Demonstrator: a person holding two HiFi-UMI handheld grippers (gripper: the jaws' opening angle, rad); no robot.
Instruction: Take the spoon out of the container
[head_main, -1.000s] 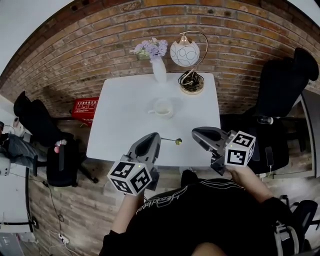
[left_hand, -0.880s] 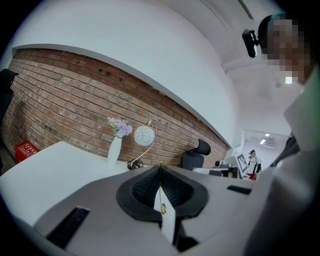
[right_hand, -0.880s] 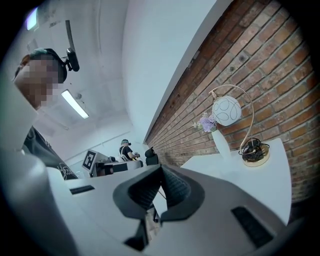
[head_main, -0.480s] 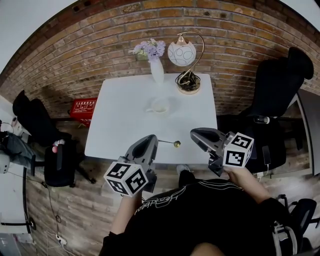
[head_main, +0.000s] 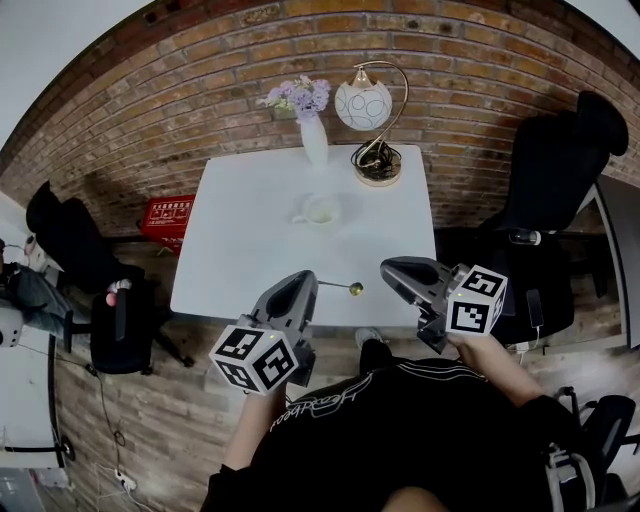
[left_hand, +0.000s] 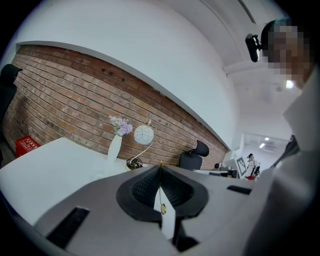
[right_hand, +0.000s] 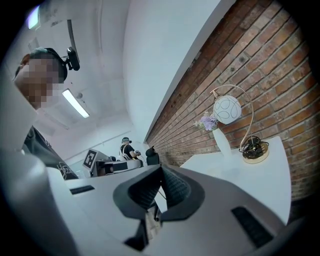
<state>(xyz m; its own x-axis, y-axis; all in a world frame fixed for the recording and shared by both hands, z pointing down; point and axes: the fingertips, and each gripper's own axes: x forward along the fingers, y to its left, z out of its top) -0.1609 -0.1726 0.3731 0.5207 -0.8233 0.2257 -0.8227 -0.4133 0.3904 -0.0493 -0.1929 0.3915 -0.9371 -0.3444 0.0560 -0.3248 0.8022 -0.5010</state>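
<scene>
Setting: an office-type work room. Evidence:
- Exposed brick wall (head_main: 200, 95) below a plain white upper wall.
- Wood-plank floor (head_main: 160, 400).
- Black swivel office chairs, one at right (head_main: 560, 170) and one at left (head_main: 60, 235).
- Loose cable (head_main: 105, 420) on the floor, and a red plastic crate (head_main: 168, 215) against the bricks.
- White table (head_main: 250, 260) dressed home-style with an arc lamp (head_main: 365, 105) and a vase of lilac flowers (head_main: 312, 140).
- Right gripper view: ceiling strip light (right_hand: 76, 103) and a second person (right_hand: 127, 149) standing far back.

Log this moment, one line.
left gripper: jaws shut on spoon | spoon: clear of cup, over table near edge | right gripper: jaws shut, empty | cup: upright on table
</scene>
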